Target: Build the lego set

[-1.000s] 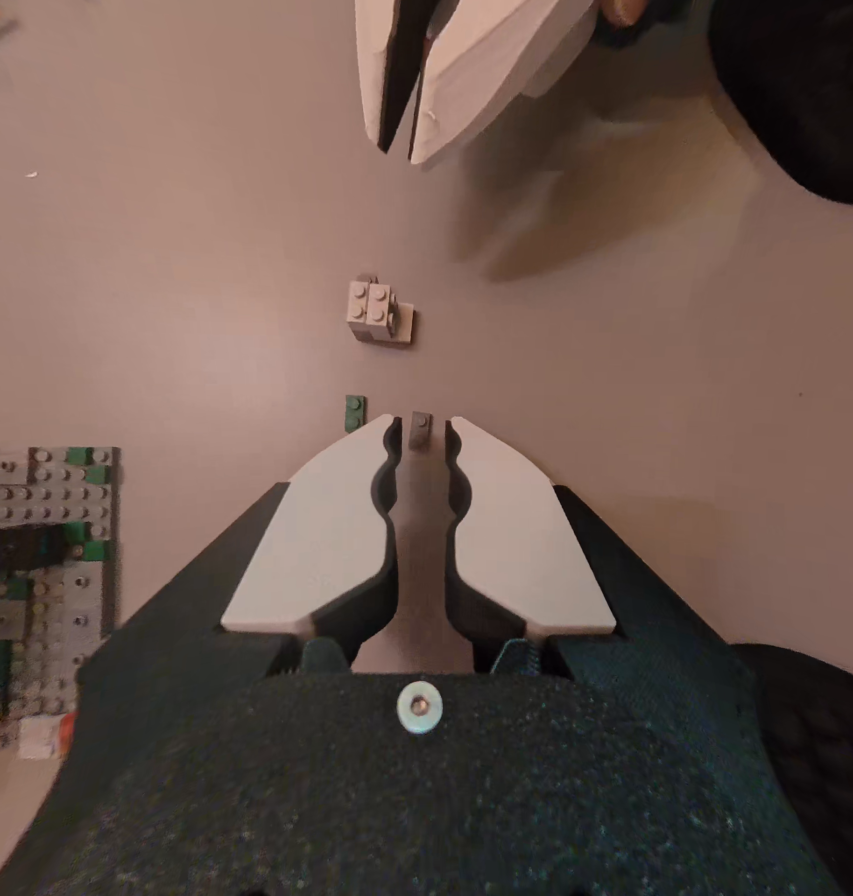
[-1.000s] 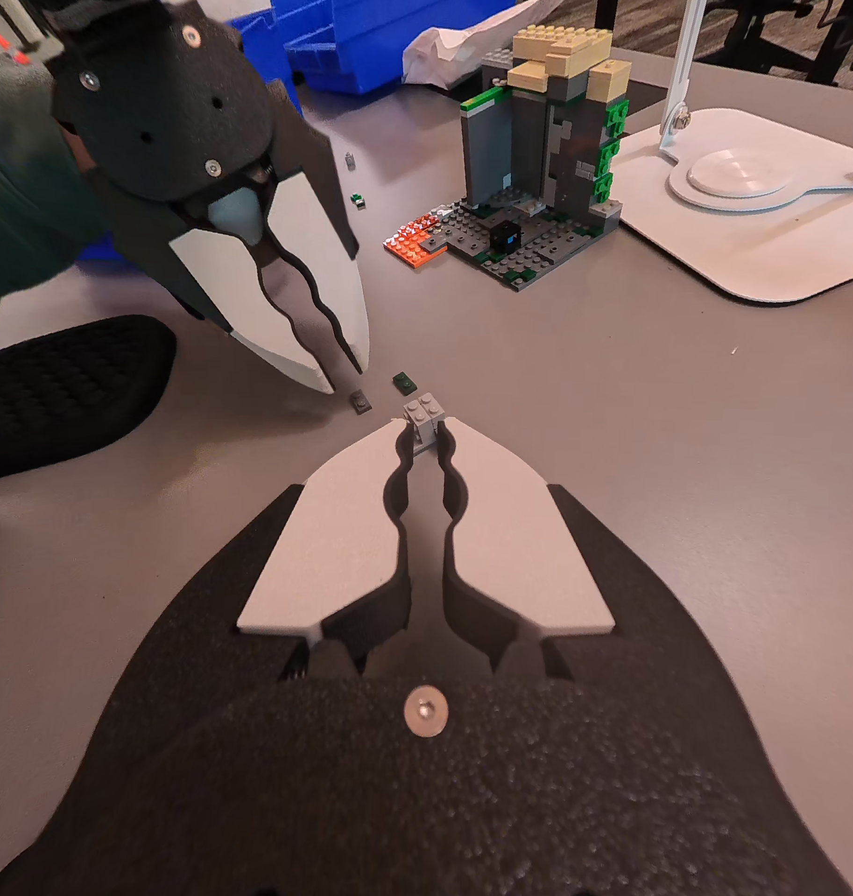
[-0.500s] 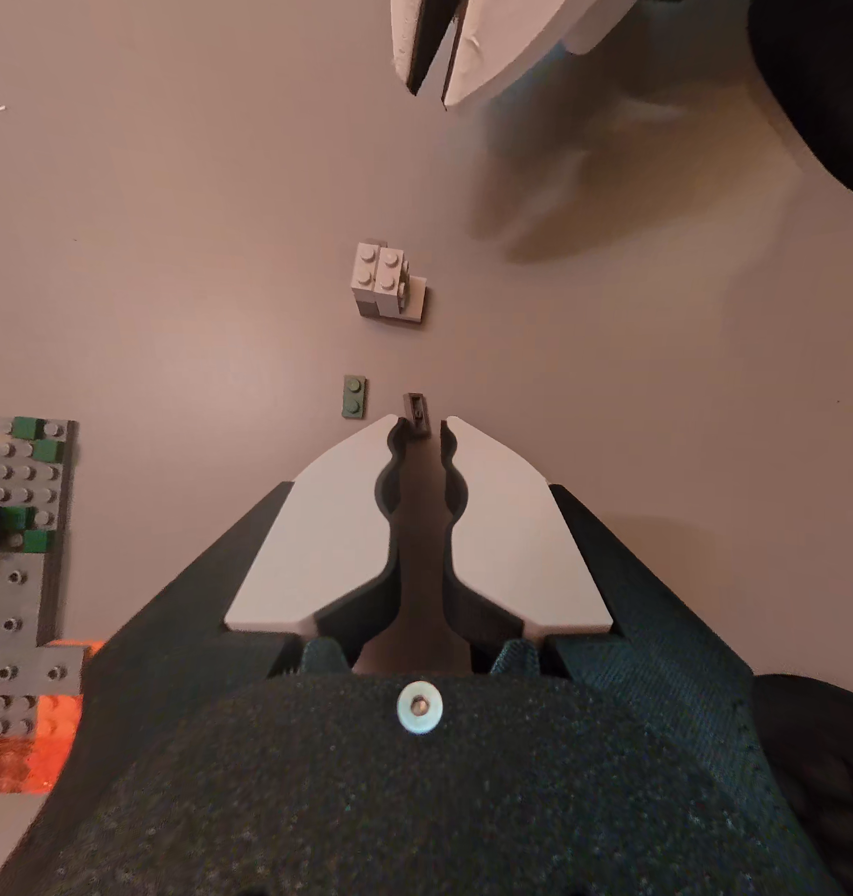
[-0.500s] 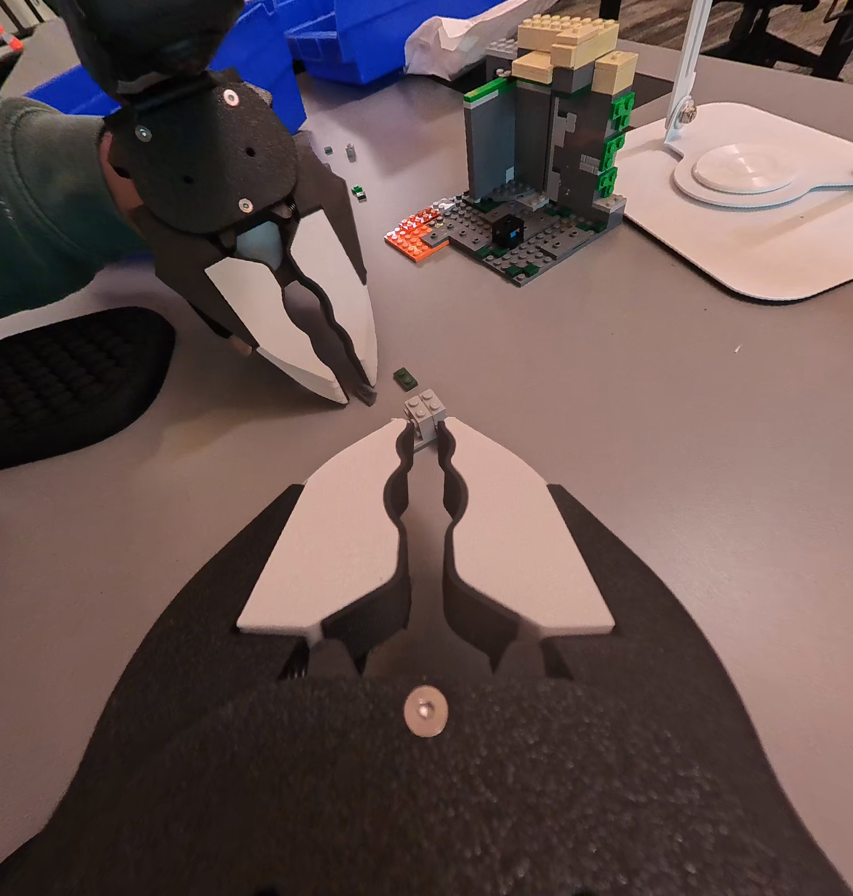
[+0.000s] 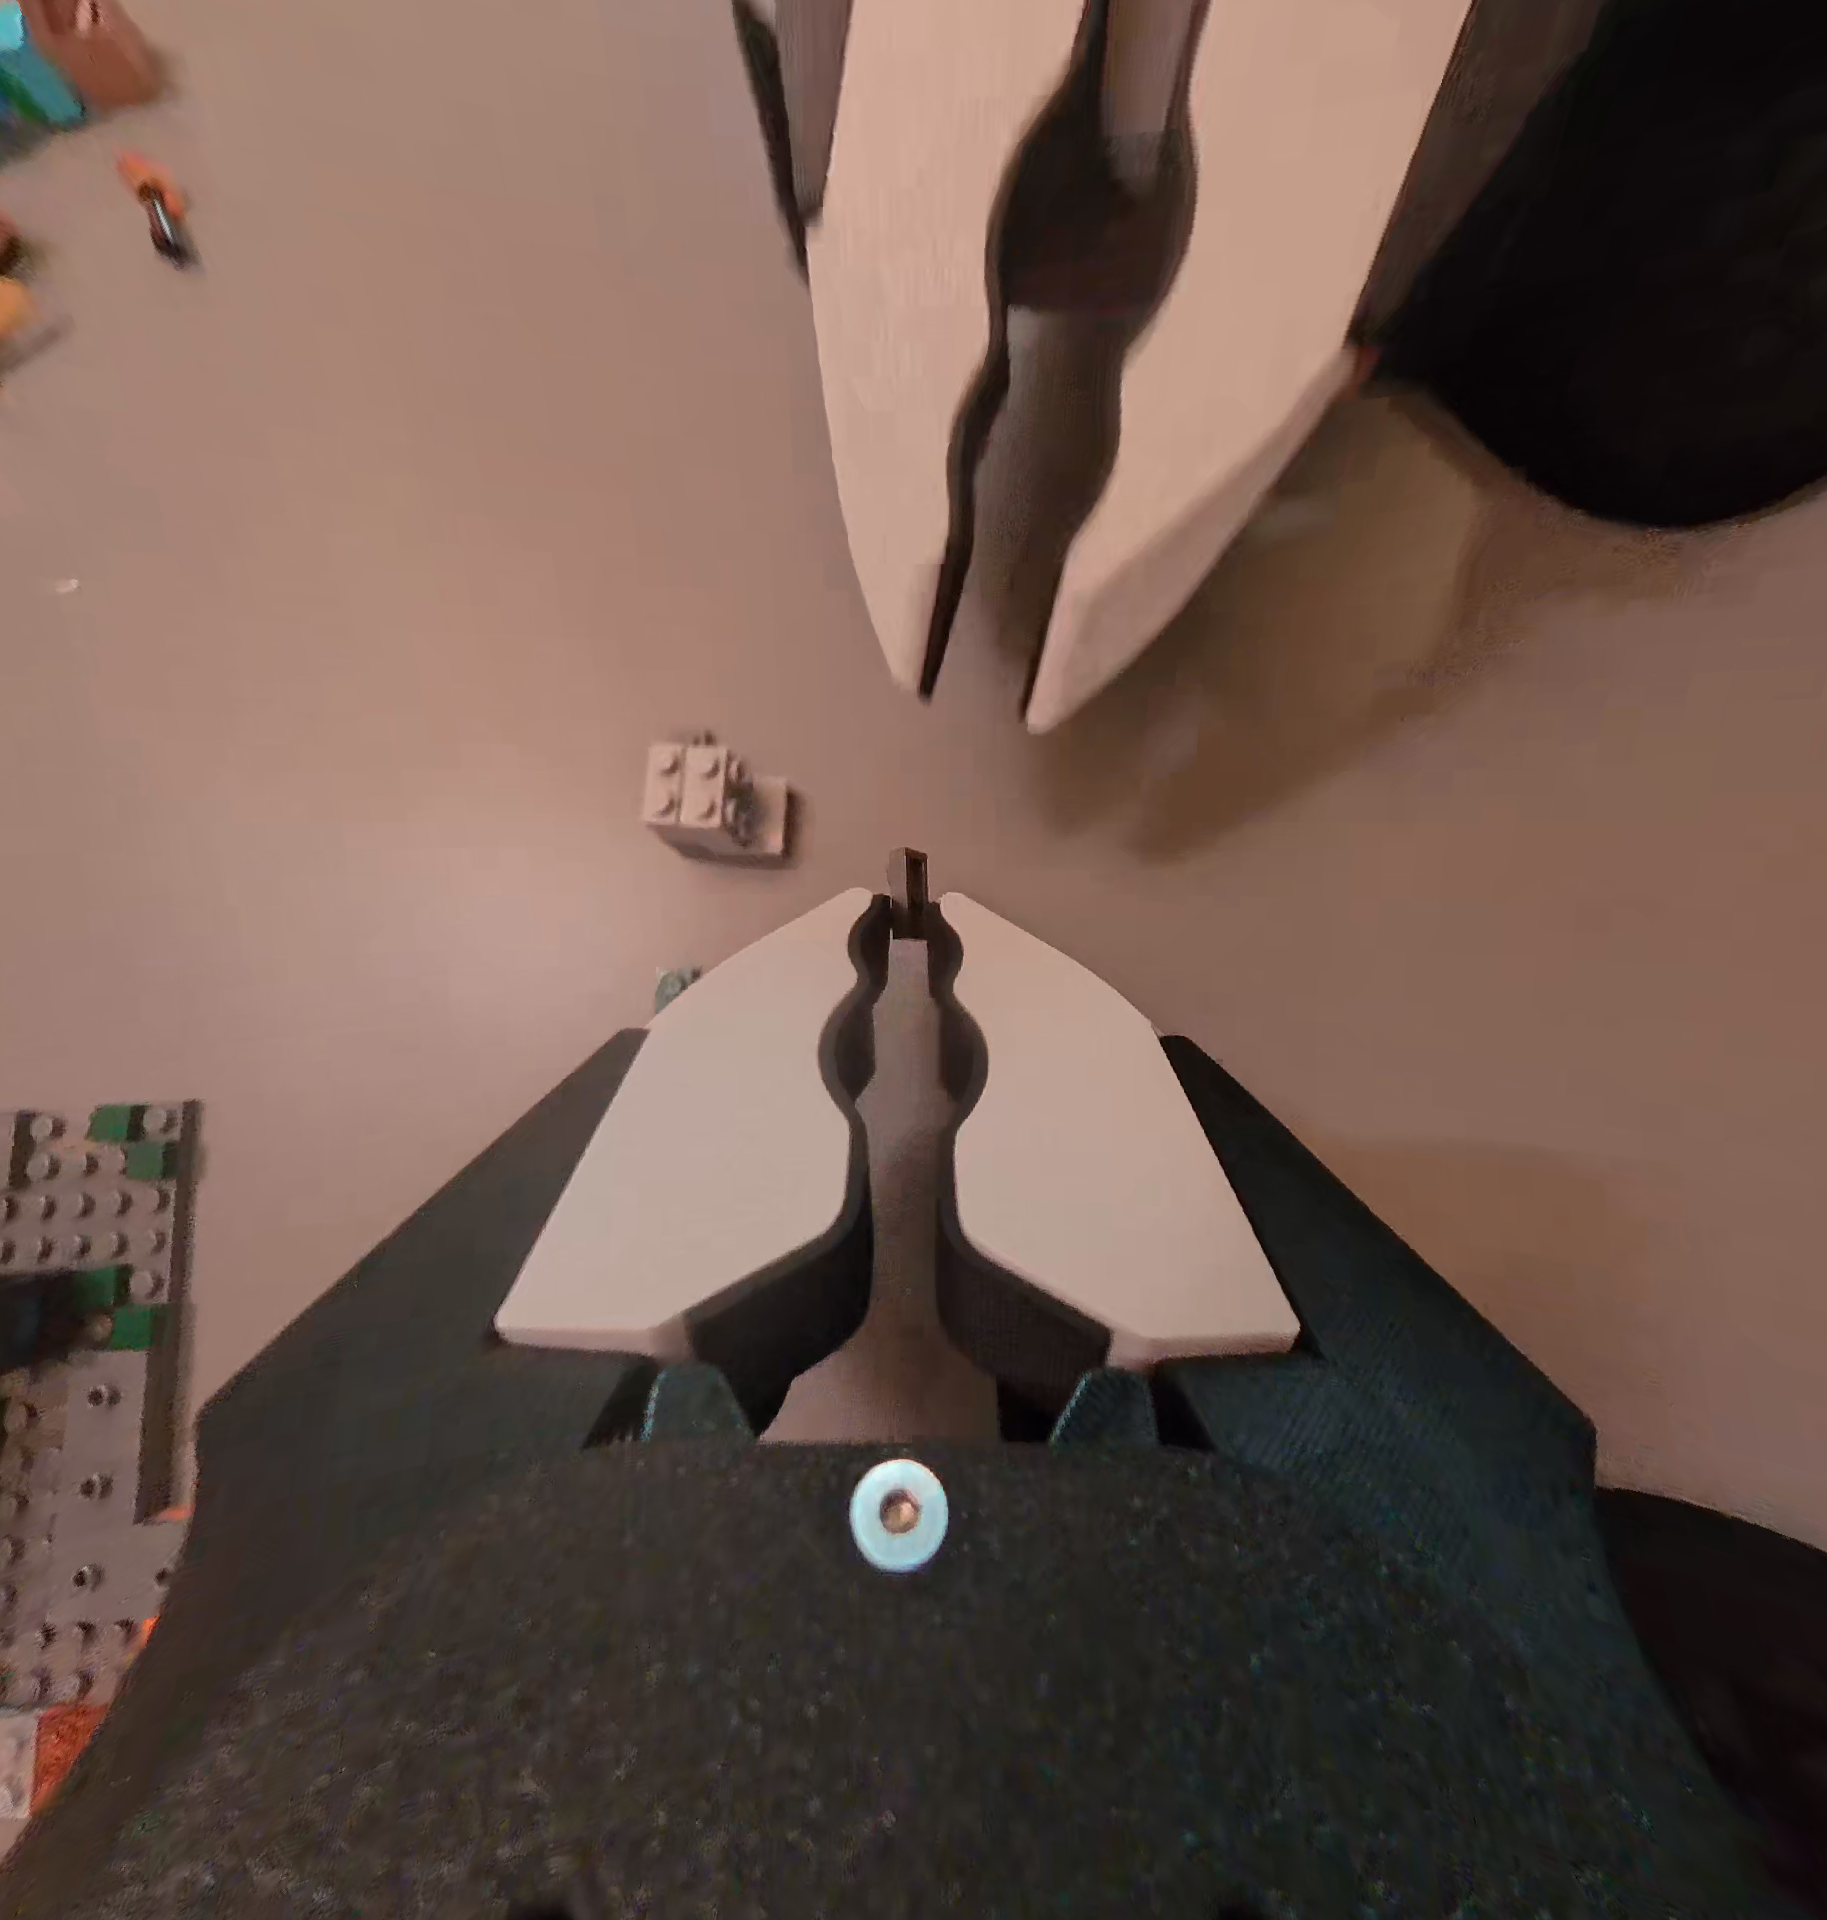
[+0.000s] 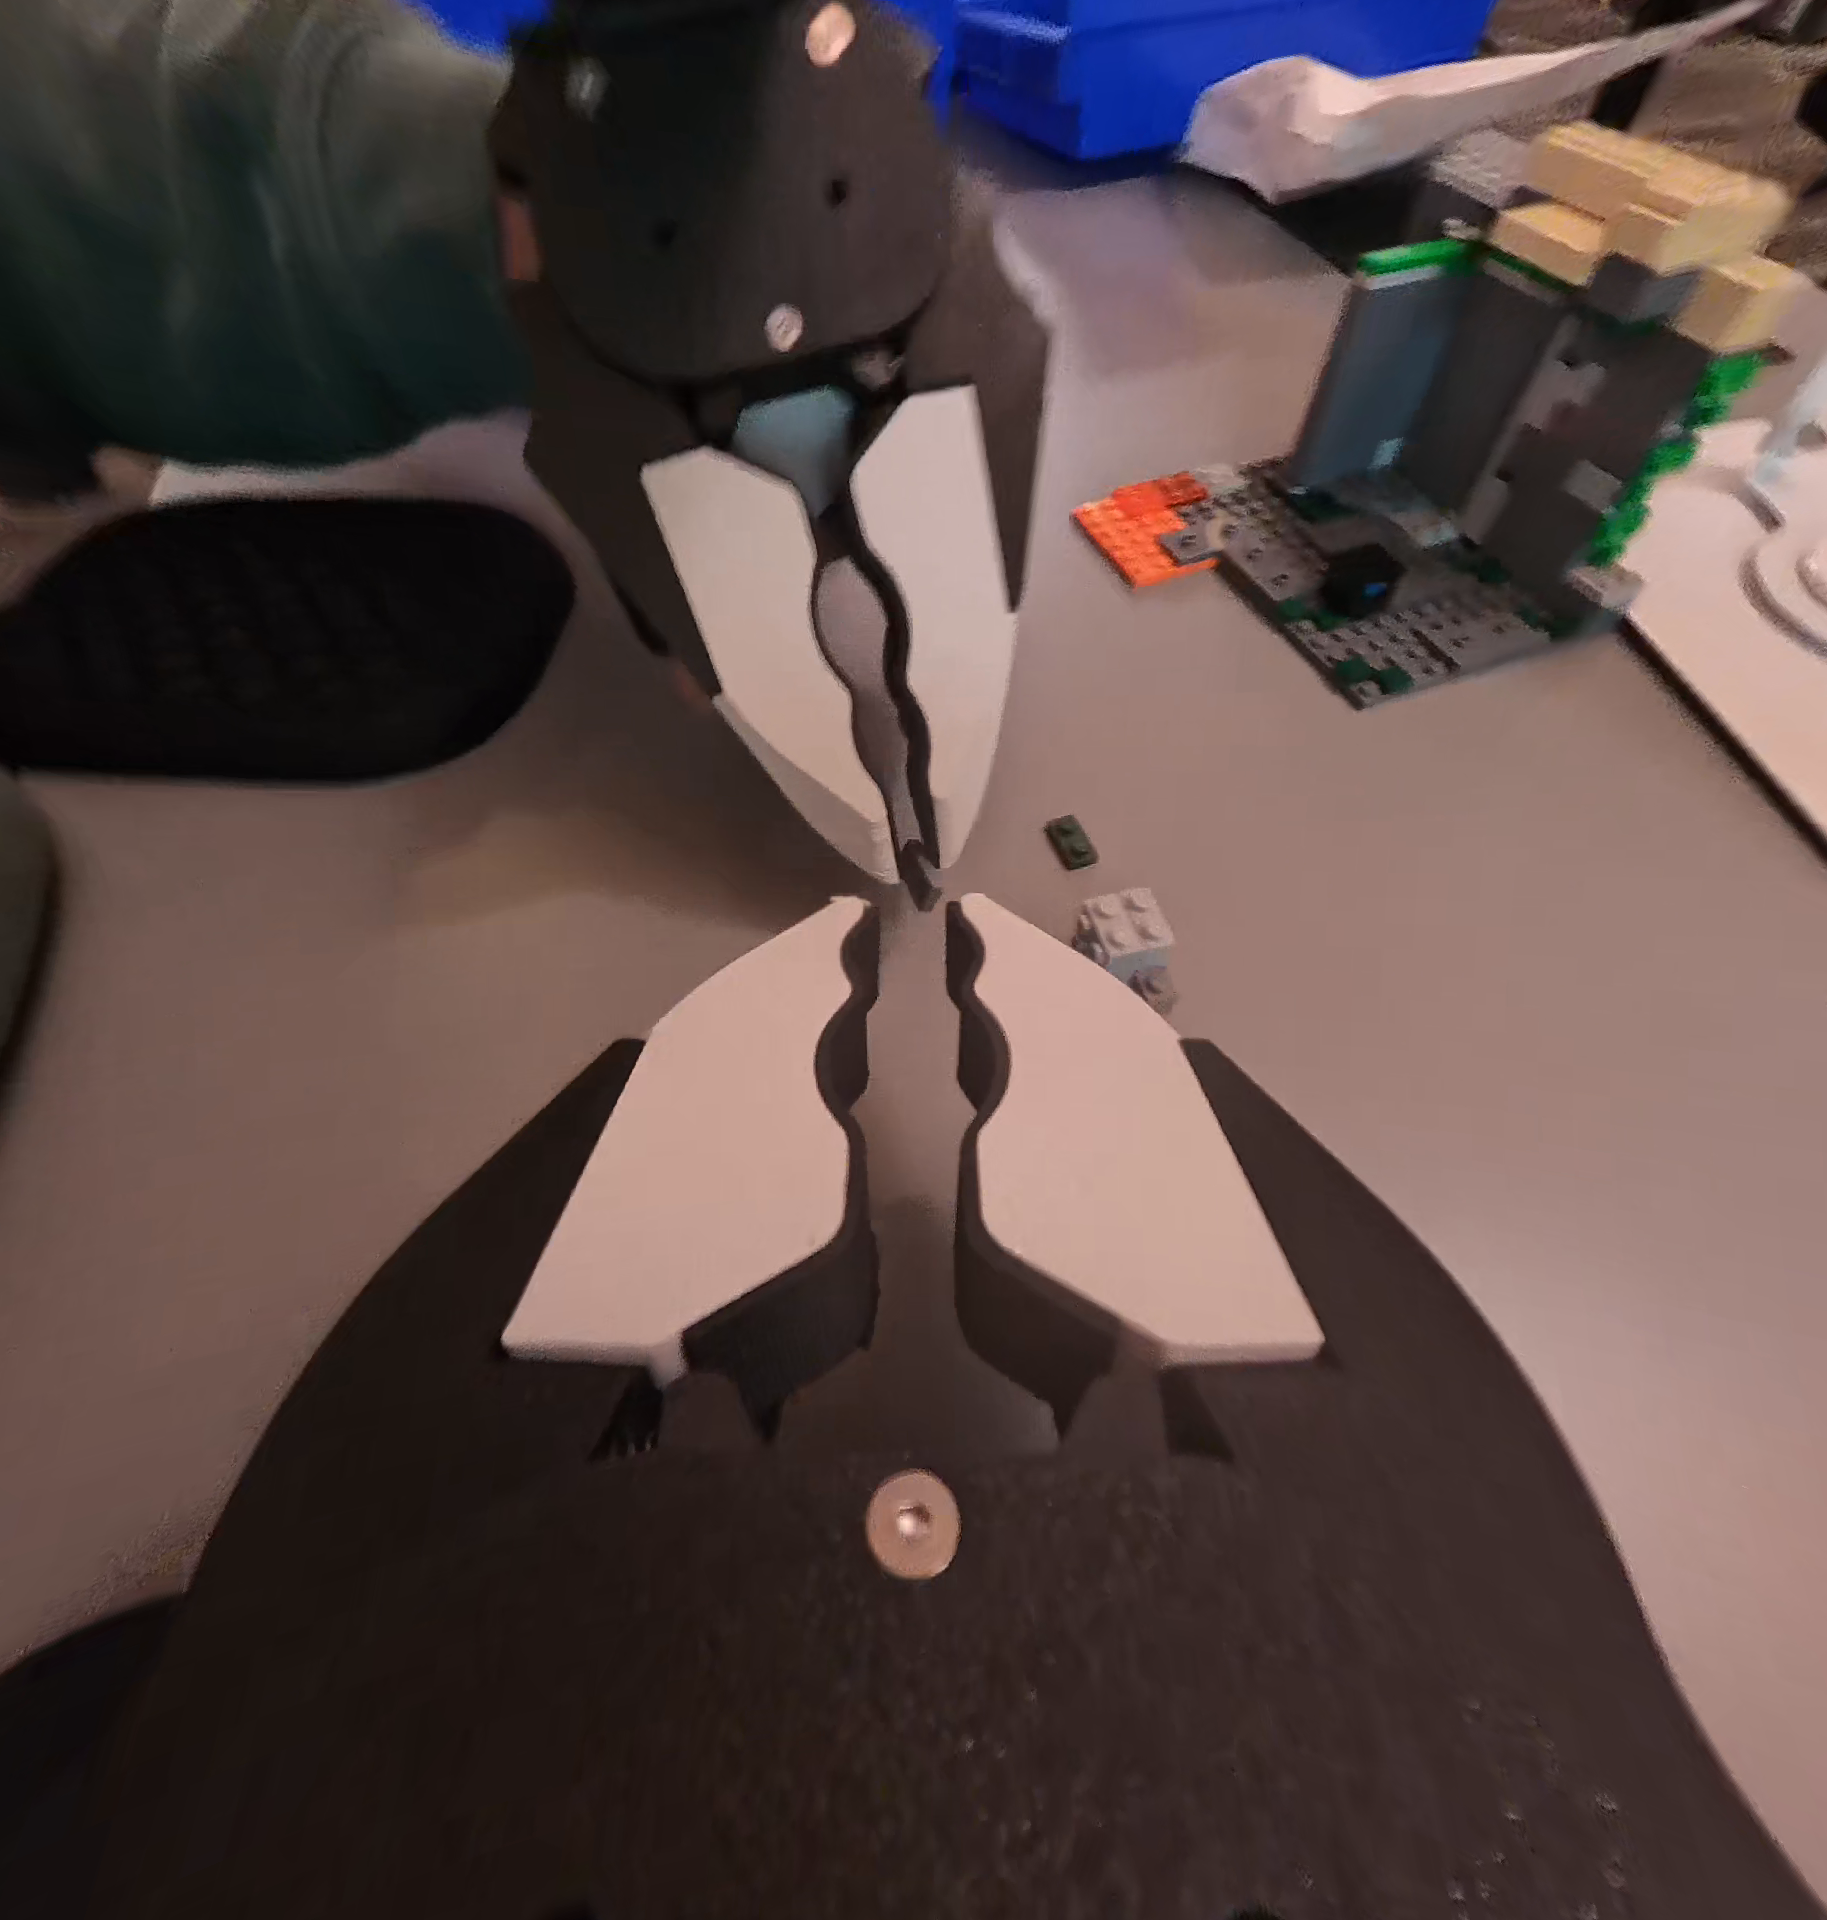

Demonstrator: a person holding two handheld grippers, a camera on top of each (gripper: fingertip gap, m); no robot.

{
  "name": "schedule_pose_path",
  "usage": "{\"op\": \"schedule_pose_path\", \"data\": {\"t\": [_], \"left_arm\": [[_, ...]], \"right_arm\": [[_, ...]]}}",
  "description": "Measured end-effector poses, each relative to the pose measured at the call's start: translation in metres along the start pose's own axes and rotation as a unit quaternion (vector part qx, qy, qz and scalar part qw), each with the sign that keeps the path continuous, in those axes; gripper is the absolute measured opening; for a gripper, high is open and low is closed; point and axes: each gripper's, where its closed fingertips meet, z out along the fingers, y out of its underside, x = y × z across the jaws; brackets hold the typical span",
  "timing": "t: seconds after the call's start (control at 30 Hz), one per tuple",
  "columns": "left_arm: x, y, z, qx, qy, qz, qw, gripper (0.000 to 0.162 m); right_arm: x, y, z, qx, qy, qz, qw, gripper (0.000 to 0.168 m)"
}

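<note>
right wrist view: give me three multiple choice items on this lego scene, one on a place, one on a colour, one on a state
1. Where does the small green flat plate lie?
A. on the grey table, just beyond the light grey brick cluster
B. on top of the tan roof
C. inside the blue bin

2. What colour are the flat tiles at the near-left corner of the grey-and-green lego building?
A. yellow
B. orange
C. purple

3. What is the left hand-held gripper doing?
A. wide open, empty
B. shut on the small dark lego piece
C. lying flat on the table

Answers: 1 A, the plate sits on bare tabletop next to the cluster. 2 B, the tiles at that corner are bright orange. 3 B, the dark piece sticks out from its closed tips, while the right hand-held gripper below it is open.
</note>
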Motion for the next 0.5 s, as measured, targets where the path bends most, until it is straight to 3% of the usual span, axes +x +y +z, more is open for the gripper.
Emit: {"op": "schedule_pose_path", "data": {"t": [0.1, 0.4, 0.5], "left_arm": [[0.008, -0.015, -0.004, 0.02, 0.003, 0.021, 1.0, 0.007], [0.012, -0.024, -0.008, 0.035, -0.01, 0.05, 0.998, 0.007], [0.013, -0.025, -0.008, 0.044, -0.008, 0.048, 0.998, 0.007]], "right_arm": [[-0.012, 0.005, 0.007, -0.021, -0.006, -0.045, 0.999, 0.016], [-0.009, -0.005, 0.003, 0.013, -0.014, 0.005, 1.0, 0.017], [-0.007, -0.004, 0.005, 0.008, -0.008, 0.009, 1.0, 0.008]]}}
